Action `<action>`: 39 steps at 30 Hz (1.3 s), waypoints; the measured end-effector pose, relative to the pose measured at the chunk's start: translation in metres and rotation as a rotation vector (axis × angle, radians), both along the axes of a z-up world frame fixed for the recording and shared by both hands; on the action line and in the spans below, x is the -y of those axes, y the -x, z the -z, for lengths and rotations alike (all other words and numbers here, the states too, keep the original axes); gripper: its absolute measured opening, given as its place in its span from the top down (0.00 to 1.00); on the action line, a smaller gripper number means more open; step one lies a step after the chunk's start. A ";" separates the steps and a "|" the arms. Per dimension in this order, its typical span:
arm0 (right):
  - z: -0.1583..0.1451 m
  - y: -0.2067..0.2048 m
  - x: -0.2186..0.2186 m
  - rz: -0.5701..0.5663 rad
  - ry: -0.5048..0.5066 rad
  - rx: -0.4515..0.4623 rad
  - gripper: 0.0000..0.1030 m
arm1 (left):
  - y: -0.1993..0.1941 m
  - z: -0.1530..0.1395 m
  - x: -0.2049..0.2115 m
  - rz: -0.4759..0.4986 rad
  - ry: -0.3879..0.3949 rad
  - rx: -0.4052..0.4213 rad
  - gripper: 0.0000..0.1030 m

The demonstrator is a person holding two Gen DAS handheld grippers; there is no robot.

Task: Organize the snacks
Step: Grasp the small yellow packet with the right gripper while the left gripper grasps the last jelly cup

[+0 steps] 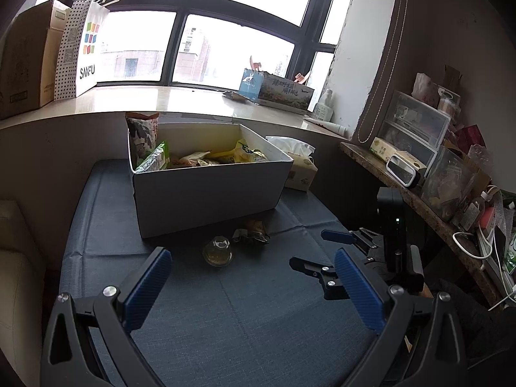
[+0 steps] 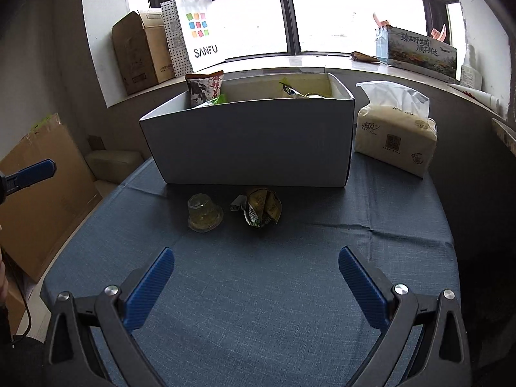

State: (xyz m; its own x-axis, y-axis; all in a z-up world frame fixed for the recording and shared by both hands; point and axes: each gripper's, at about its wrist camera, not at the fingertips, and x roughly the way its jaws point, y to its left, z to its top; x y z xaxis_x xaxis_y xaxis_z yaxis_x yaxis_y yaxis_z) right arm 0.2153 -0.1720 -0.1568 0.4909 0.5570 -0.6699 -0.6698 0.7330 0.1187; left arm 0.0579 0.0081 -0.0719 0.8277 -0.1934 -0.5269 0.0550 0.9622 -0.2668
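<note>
We see a white box standing on the blue tablecloth, near its far edge, already holding several snack packets. One tall patterned bag stands upright in its far left corner.

Two snacks lie loose on the cloth just in front of the box: a clear jelly cup on the left and a crumpled green-yellow packet just beside it on the right, apart from each other.

Our left gripper hangs above the cloth, jaws spread wide, nothing between them. Our right gripper is the same, wide apart and empty, pointing toward the two loose snacks.

A tissue pack sits right of the box. On the windowsill behind we note a SANFU paper bag.
</note>
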 end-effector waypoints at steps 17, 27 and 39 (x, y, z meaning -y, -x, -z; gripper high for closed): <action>0.032 -0.071 -0.064 0.016 0.065 -0.123 0.47 | 0.003 0.015 -0.023 -0.067 0.033 -0.031 0.00; 0.032 -0.068 -0.060 -0.004 0.018 -0.141 0.62 | -0.018 0.033 -0.021 -0.067 0.039 -0.096 0.00; -0.013 -0.012 -0.014 0.048 0.073 0.047 0.62 | -0.117 0.075 0.008 -0.042 -0.148 -0.251 0.00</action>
